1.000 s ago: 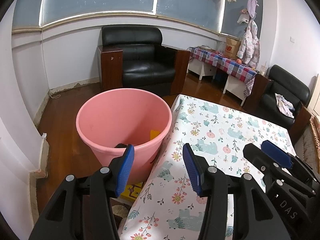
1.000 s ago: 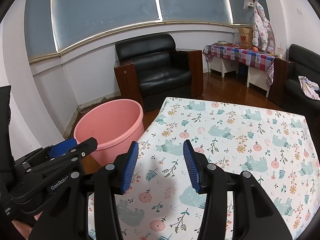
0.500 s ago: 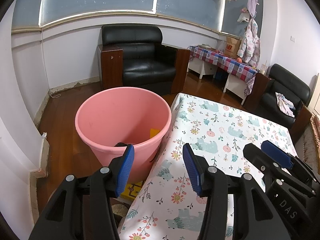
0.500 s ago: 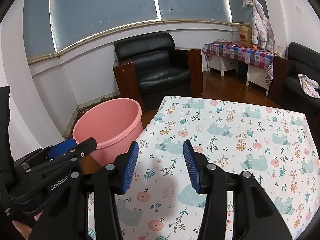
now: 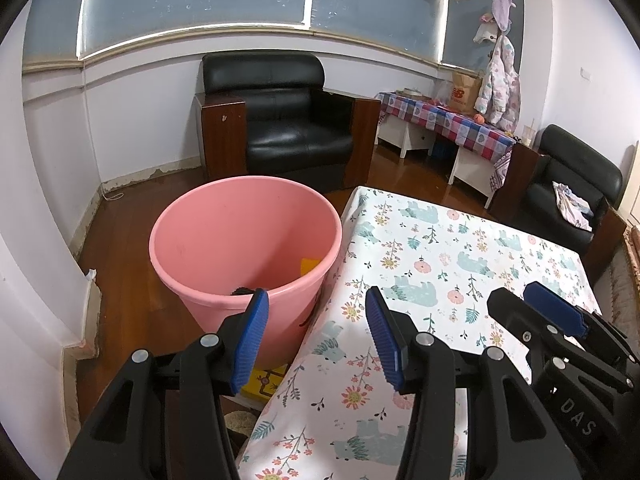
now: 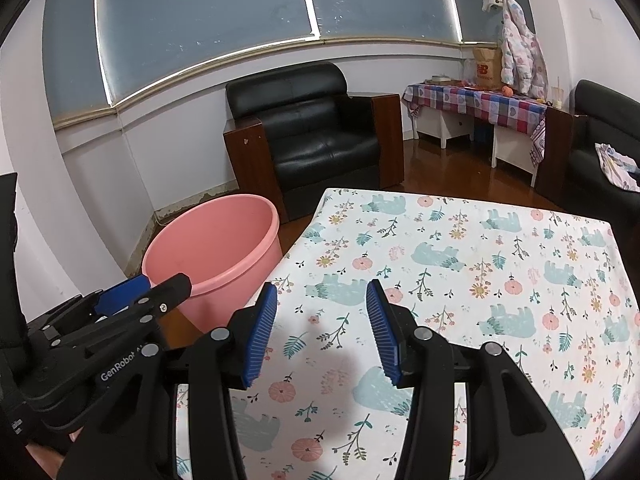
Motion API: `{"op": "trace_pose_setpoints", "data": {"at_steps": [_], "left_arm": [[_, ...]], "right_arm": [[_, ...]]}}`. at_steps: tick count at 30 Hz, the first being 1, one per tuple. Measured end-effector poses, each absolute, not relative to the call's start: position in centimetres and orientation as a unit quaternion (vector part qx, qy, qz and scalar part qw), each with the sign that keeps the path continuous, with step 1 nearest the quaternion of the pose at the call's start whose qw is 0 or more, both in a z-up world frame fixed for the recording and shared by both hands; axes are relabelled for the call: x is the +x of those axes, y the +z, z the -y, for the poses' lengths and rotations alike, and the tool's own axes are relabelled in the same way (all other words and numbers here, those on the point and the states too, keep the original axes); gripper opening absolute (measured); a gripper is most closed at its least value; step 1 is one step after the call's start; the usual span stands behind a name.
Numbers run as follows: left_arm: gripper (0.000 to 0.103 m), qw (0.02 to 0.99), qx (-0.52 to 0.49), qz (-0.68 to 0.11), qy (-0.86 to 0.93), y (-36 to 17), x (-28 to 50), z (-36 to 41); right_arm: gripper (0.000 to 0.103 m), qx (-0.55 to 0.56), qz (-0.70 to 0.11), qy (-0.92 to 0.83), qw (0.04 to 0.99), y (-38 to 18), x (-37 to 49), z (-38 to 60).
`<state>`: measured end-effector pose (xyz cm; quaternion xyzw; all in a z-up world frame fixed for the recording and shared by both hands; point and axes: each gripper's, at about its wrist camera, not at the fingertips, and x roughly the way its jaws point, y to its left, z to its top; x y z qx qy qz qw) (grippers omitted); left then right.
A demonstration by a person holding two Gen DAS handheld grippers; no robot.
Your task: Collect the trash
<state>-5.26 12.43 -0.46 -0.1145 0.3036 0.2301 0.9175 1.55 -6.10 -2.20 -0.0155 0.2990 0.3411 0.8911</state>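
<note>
1. Nothing has moved since the earlier frames: both grippers hang where they were.
2. Left gripper [image 5: 314,334] has its jaws apart, nothing between them, above the table's left edge.
3. Right gripper [image 6: 322,328] stands likewise parted and empty over the floral tablecloth [image 6: 460,280].
4. Pink bucket [image 5: 244,240] sits on the floor against the table's left edge, with a yellow scrap [image 5: 309,266] and a dark scrap [image 5: 242,290] inside.
5. Black armchair [image 5: 288,120] stands beyond.
</note>
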Motion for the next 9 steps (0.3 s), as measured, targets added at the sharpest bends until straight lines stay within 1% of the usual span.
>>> {"op": "trace_pose_setpoints", "data": {"at_steps": [9], "left_arm": [[0.050, 0.914, -0.109, -0.321, 0.224, -1.0, -4.2, -11.9]], "right_arm": [[0.047, -0.007, -0.309, 0.332, 0.891, -2.2, 2.4, 6.6]]}}
